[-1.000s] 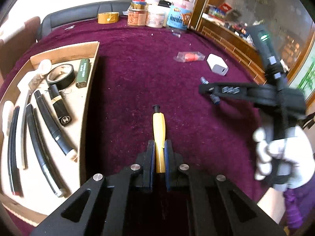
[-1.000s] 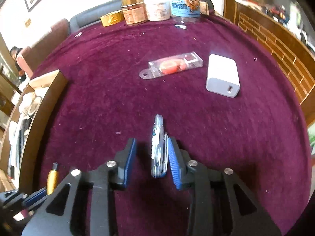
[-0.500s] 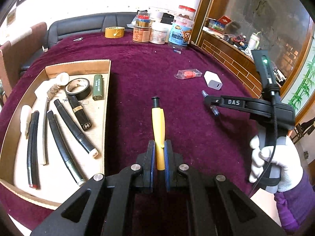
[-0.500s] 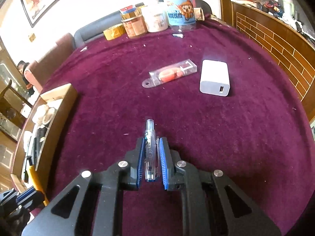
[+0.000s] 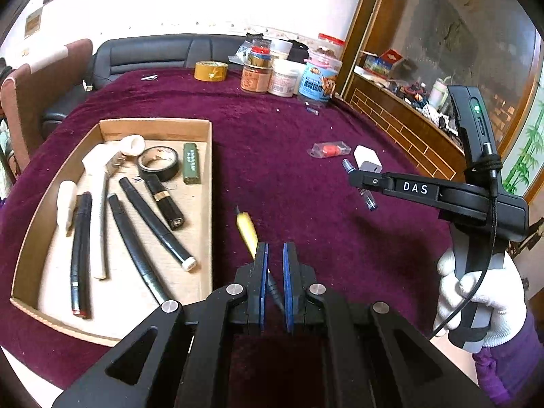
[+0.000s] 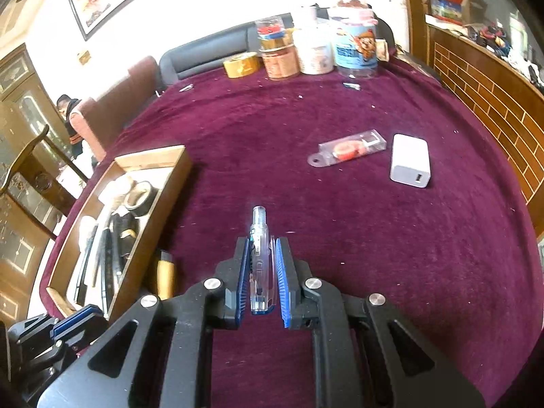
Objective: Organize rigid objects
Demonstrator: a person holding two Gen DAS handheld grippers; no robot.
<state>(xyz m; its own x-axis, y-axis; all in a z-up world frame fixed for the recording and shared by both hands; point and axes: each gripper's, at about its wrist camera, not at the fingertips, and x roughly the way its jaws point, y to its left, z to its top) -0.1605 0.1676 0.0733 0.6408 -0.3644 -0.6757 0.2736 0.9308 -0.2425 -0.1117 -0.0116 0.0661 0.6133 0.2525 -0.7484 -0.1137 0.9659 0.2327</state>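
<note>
Maroon velvet (image 6: 391,255) is covering the tabletop as you are carrying two pens above it, one in each tool. Your left gripper (image 5: 274,249) is clamping a yellow pen (image 5: 247,229) near its lower end, and the barrel is slanting off to the left between the blue pads rather than lying straight along them. Your right gripper (image 6: 261,241) is pinching a clear plastic pen (image 6: 259,224) about mid-barrel, with the tip pointing forward and the clip appearing to sit against one pad. Both pens are hanging clear of the cloth, just beside the right wall of the cardboard tray (image 5: 154,123), which is sitting toward the tabletop's left edge and already holding other pens, a tape roll and a lighter.

Both pens are looking light and stiff, yet their smooth round barrels are likely to swivel or slide in a narrow grip, as the yellow one's slant suggests. A hold near the middle, square across the barrel, is probably the safest. A white charger (image 6: 409,161) and a clear packet (image 6: 346,148) are lying toward the right edge, well apart from the tray.
</note>
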